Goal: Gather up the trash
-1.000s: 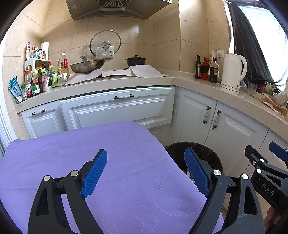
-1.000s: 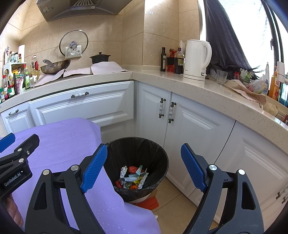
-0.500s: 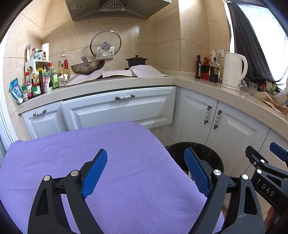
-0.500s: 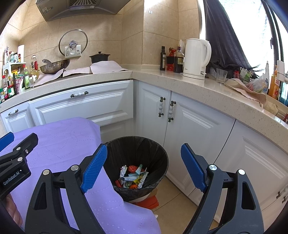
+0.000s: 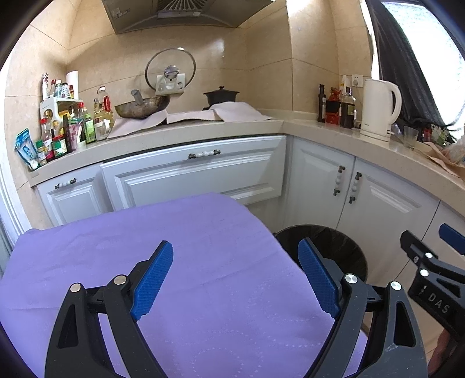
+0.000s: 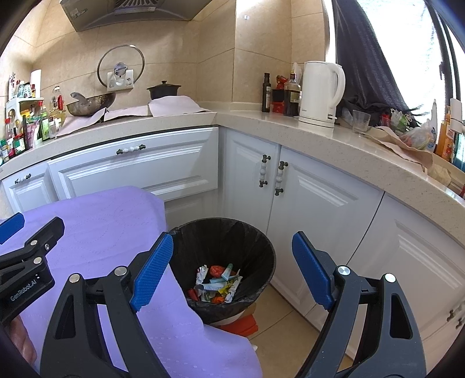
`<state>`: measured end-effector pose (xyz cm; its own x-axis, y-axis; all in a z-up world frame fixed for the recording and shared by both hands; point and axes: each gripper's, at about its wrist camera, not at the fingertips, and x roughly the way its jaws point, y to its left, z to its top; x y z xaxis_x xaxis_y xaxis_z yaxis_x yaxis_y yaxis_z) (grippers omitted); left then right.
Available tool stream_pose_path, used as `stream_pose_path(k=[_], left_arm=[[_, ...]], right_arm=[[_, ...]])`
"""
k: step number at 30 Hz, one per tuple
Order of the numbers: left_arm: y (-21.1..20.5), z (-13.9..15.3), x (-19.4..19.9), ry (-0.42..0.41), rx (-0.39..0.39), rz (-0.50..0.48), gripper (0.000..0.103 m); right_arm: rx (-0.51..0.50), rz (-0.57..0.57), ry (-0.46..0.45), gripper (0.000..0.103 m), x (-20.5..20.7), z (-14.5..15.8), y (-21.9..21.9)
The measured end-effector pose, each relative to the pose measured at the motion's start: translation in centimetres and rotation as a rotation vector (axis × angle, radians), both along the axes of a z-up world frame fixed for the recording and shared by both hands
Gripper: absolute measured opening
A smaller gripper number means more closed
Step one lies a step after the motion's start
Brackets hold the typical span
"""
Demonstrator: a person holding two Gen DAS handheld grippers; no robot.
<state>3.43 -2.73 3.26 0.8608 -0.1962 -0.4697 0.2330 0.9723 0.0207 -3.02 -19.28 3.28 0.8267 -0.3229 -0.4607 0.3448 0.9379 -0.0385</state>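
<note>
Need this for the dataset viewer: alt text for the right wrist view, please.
The open right gripper hangs empty over a black-lined trash bin holding crumpled wrappers, beside a purple-covered table. White kitchen cabinets and a white kettle sit behind.

Plenty tucked out of sight or sliced by the frame edges here.

In the left wrist view the bin (image 5: pixel 334 247) at lower right peeks out only as a dark rim behind the purple cloth (image 5: pixel 203 261) and the left claw (image 5: pixel 235 279), its contents hidden. The right claw (image 5: pixel 430 261) runs off the right edge. In the right wrist view the trash (image 6: pixel 216 283) in the bin is a jumble too small to sort, an orange thing (image 6: pixel 242 324) pokes out from under the bin, shape unclear, and the bottles (image 6: pixel 17 130) at far left have unreadable labels. The range hood (image 6: pixel 130 11) is cropped by the top edge.
</note>
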Motion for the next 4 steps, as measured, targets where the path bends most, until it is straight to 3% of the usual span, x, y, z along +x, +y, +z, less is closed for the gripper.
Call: stream_pose_path(k=[4], left_arm=[[1.2, -0.8, 0.7, 0.045, 0.002, 0.025, 0.085]], right_arm=[[0.014, 0.034, 0.018, 0.082, 0.7, -0.3, 1.1]])
